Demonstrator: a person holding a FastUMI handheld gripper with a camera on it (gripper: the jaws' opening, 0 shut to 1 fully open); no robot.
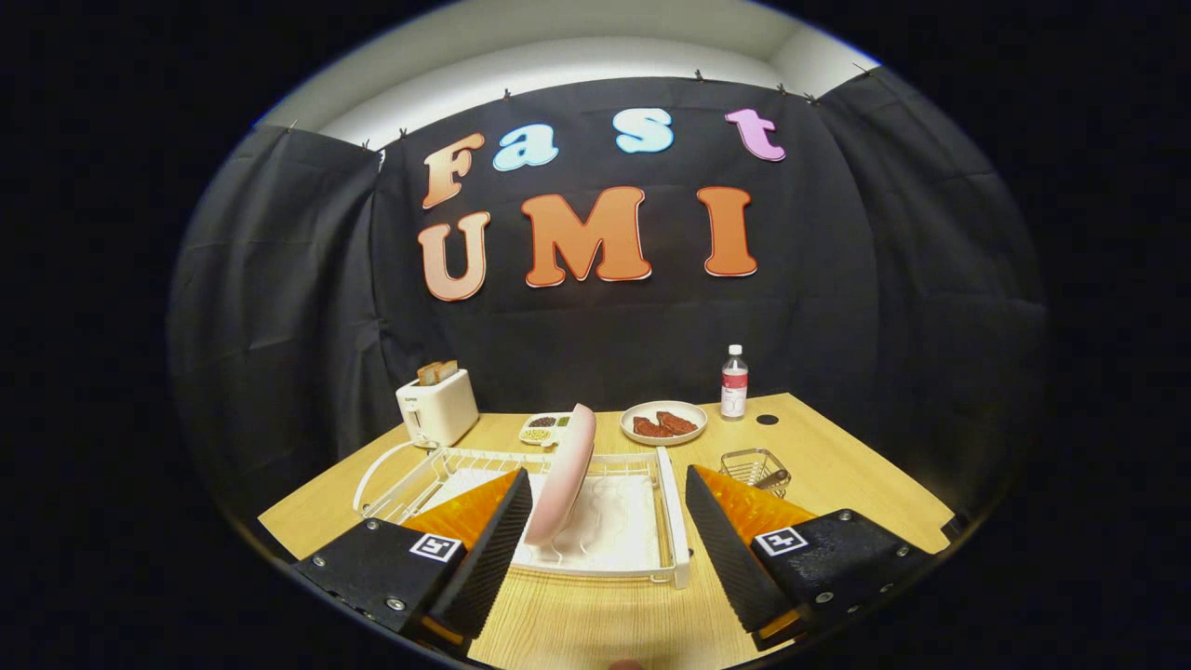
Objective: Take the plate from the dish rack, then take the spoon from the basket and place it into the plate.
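At the far left of the wooden surface (837, 465) stands a cream toaster (436, 408) with two slices of toast (437, 372) poking out of its slots, close against the black cloth wall. Just right of it, toward the back, lies a small divided dish (544, 428) holding dark, green and yellowish bits in separate sections. In front of these sits the white wire dish rack (651, 521) on its white drip tray, and a pink plate (565, 479) stands in it on edge, tilted slightly, with its rim rising above the rack's rear rail. The gripper (605, 526) hovers just short of the rack with its jaws spread wide and holding nothing: the left finger (488, 540) is next to the plate's lower edge, whether touching cannot be told, while the right finger (730, 549) is well apart from the plate, beyond the rack's right end rail. Behind the rack, further right, a round white plate (663, 422) carries two reddish-brown pieces of food (663, 425). Beside it, toward the wall, stands a clear water bottle (734, 382) with a white cap and a red-and-white label, and a small dark round spot (767, 420) marks the surface near its base. Just beyond the right finger sits a small wire basket (756, 468); its contents are too small to make out.
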